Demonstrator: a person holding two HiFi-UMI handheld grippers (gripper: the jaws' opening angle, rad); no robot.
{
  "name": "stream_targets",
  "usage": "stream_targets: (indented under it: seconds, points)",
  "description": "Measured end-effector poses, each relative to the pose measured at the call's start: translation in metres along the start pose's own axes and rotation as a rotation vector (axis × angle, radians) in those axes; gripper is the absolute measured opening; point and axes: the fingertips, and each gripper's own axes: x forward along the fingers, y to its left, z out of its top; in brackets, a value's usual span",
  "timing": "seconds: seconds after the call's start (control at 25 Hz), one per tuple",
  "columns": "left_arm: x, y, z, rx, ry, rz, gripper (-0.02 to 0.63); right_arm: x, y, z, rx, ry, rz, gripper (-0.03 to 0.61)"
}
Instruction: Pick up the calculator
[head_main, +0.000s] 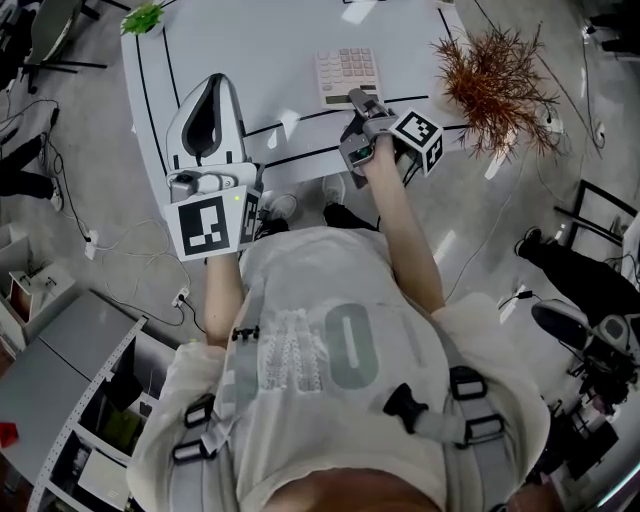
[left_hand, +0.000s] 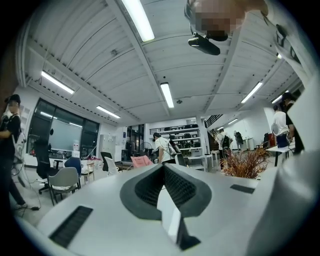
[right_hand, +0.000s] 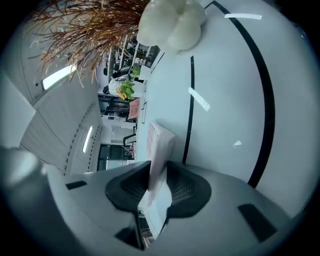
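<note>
White calculator (head_main: 347, 75) with rows of pale keys.

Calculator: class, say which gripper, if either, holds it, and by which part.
The right gripper holds the calculator, its jaws closed on the edge nearest the person, with the rest sticking out ahead. The left gripper holds nothing.

The right hand-held gripper (head_main: 354, 99) hides the near edge of the calculator (head_main: 345, 68) (its key labels unreadable).
</note>
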Motion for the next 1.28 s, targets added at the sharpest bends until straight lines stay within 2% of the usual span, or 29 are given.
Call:
stream_targets:
  seconds: [0.36,0.76,0.96,1.08,1.28]
  points:
    - [-0.003,0.008,0.001,-0.007,-0.006,-0.003,0.021,-0.003,-0.002,0.002,0.041,-0.038,0.007,0.072]
    - [-0.003,0.013,0.005,-0.022,-0.016,-0.001,0.021,-0.010,0.012,0.007,-0.078,-0.058,-0.015,0.066]
    - [-0.008,0.018,0.007,-0.028,-0.023,0.008,0.021,-0.020,0.047,0.013,-0.246,-0.105,0.007,0.066]
    - [-0.012,0.022,0.009,-0.041,-0.019,0.026,0.021,-0.029,0.078,0.018,-0.407,-0.154,0.027,0.066]
    - [-0.020,0.028,0.021,-0.039,-0.062,0.016,0.021,-0.052,0.141,0.013,-0.720,-0.257,0.060,0.066]
